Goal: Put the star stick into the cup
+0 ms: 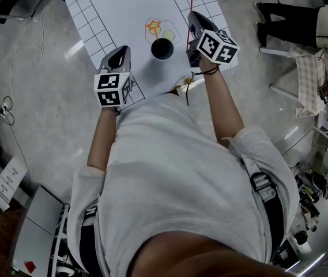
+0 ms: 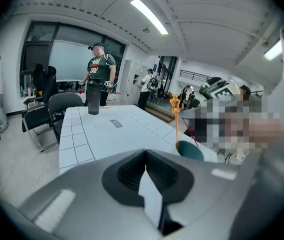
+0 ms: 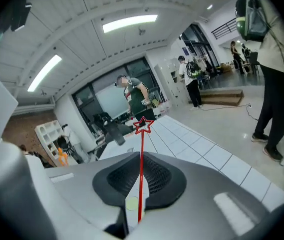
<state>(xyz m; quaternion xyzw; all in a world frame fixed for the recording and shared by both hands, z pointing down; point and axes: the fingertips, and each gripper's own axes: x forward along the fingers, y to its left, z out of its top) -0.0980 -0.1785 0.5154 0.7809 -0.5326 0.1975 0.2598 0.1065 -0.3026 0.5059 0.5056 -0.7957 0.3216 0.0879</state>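
At the far left, empty office chairs (image 2: 62, 104) stood off the tabletop (image 1: 123, 10), and a person in a green shirt (image 2: 99, 69) stood beyond its far end behind one dark bottle (image 2: 93, 98). The person's left forearm (image 1: 97, 137) reached straight out over the near edge. The left gripper (image 1: 121, 51) pointed forward and down, its fingers (image 2: 127, 171) pressed together with nothing between them. Just right of it sat the single dark cup (image 1: 162, 49). One orange star stick (image 1: 153, 26) already stood in it, leaning out over the left side of the rim. Right of the cup, the right forearm (image 1: 224, 105) angled inward. The right gripper (image 1: 193, 16) sat beside and beyond the cup, tilted forward. Its fingers (image 3: 159, 176) were clamped on the lower shaft of the red star stick (image 3: 141, 174), which rose out of them with its star uppermost, clear of the cup. That made two star sticks, one cup and two grippers. Further right, a seated person's legs (image 1: 293, 22) showed on the floor.
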